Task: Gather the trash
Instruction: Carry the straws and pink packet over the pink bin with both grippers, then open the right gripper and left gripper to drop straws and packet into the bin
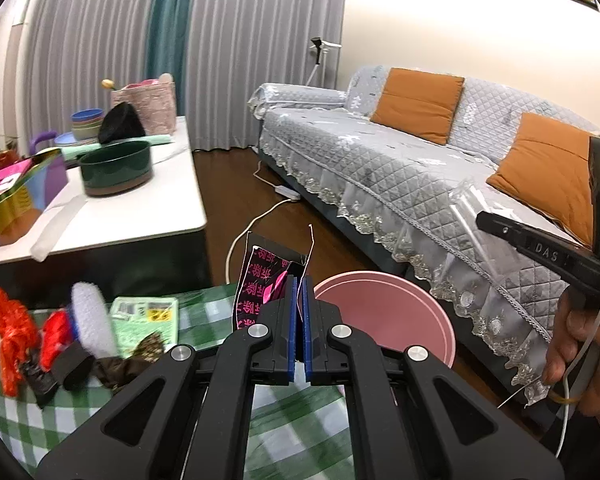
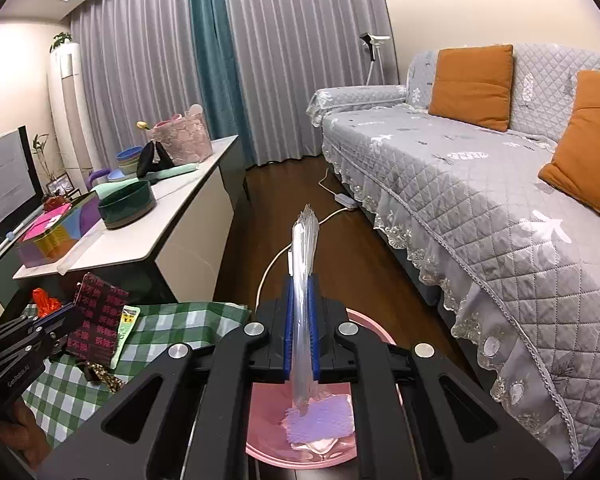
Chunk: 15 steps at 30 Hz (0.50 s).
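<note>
My left gripper (image 1: 299, 282) is shut on a black wrapper with pink characters (image 1: 260, 280), held upright just left of the pink bin (image 1: 384, 312). In the right wrist view the left gripper (image 2: 73, 315) and its wrapper (image 2: 98, 320) hover over the green checked cloth (image 2: 168, 320). My right gripper (image 2: 301, 282) is shut on a clear plastic wrapper (image 2: 305, 240), directly above the pink bin (image 2: 370, 322), which holds a pale crumpled sheet (image 2: 320, 424). Left on the cloth (image 1: 204, 300) lie red plastic (image 1: 12, 328), a white piece (image 1: 92, 320) and a green packet (image 1: 146, 316).
A white table (image 1: 140, 216) behind the cloth carries a green pot (image 1: 116, 168), a coloured box (image 1: 16, 196) and bowls. A grey sofa (image 2: 480, 200) with orange cushions runs along the right. A power strip and white cable (image 2: 344, 200) lie on the wooden floor between them.
</note>
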Tool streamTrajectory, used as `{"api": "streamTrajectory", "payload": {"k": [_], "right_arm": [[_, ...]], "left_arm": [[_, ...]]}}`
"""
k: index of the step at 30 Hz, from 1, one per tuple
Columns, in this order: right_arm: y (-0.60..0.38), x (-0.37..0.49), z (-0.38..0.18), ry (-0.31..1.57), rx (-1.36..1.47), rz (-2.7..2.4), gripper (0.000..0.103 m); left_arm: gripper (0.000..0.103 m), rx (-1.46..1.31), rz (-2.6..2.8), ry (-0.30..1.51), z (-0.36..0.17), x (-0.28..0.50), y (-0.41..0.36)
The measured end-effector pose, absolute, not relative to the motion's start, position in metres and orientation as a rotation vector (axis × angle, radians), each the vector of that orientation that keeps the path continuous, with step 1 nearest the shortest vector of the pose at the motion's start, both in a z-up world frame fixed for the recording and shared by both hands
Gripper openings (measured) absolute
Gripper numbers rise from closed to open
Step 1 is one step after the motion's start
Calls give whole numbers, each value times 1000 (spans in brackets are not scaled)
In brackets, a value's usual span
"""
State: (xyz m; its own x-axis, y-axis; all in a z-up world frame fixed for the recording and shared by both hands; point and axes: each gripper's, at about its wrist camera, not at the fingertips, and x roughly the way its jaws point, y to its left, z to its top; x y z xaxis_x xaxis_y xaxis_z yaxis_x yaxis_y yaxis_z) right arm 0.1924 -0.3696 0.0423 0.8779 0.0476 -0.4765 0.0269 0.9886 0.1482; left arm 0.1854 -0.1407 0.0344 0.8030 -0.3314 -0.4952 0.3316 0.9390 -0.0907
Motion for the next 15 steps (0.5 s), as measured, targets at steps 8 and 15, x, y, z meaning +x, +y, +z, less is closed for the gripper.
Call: {"api": "streamTrajectory", "payload": {"k": [8, 15], "right_arm": [[-384, 199, 38, 509, 178, -23, 7], [-392, 206, 33, 521, 190, -48, 7]], "left_arm": [[3, 27, -411, 535, 30, 201, -176], [3, 22, -437, 570, 19, 217, -193]]}}
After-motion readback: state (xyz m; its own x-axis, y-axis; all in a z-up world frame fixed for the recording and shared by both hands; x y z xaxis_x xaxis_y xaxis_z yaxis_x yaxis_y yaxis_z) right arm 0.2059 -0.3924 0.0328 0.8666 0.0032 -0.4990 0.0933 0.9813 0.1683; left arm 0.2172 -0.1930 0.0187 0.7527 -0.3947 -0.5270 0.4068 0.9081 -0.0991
